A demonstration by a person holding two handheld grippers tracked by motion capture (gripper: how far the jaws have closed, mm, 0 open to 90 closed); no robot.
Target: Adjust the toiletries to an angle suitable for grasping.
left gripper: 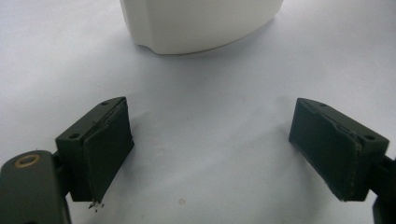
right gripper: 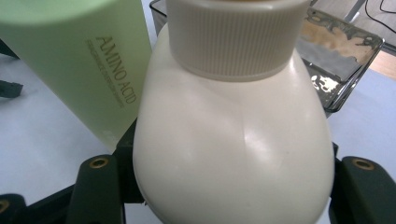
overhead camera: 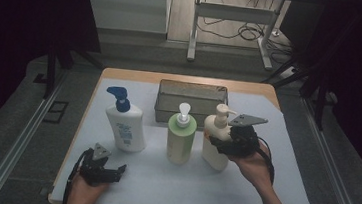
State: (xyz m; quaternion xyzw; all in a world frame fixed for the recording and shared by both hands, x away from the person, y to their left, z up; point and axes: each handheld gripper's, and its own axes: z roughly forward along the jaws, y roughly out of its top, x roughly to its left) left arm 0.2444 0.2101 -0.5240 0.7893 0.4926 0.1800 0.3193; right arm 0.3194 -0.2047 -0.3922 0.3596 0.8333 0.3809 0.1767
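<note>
High view: you've got 3 pump bottles in a row on the worktop [overhead camera: 261, 190], and your right tongs [overhead camera: 225, 141] are wrapped round the cream bottle [overhead camera: 214, 153] at the 3 o'clock end of that row. It stands upright on the worktop, just beside the green bottle [overhead camera: 180, 142], with the metal tray [overhead camera: 192, 90] close behind at 12 o'clock. Your left tongs [overhead camera: 121, 169] rest low at 7 o'clock, near the foot of the white bottle with the blue pump [overhead camera: 125, 127].

Left gripper view: your left tongs [left gripper: 210, 154] stand wide apart with nothing between them, just bare worktop; the white bottle's base [left gripper: 201, 23] sits ahead at 12 o'clock, untouched.

Right gripper view: the cream bottle's shoulder [right gripper: 233, 149] bulges between the jaws and both sides press against it, so that's a grip, taken just under the ribbed collar [right gripper: 236, 39]. The green bottle [right gripper: 79, 65] crowds in at 10 o'clock.

I'd call this the grasp step, done. Next you need a straight lift, clear of the green bottle, then likely over the tray's rim.
</note>
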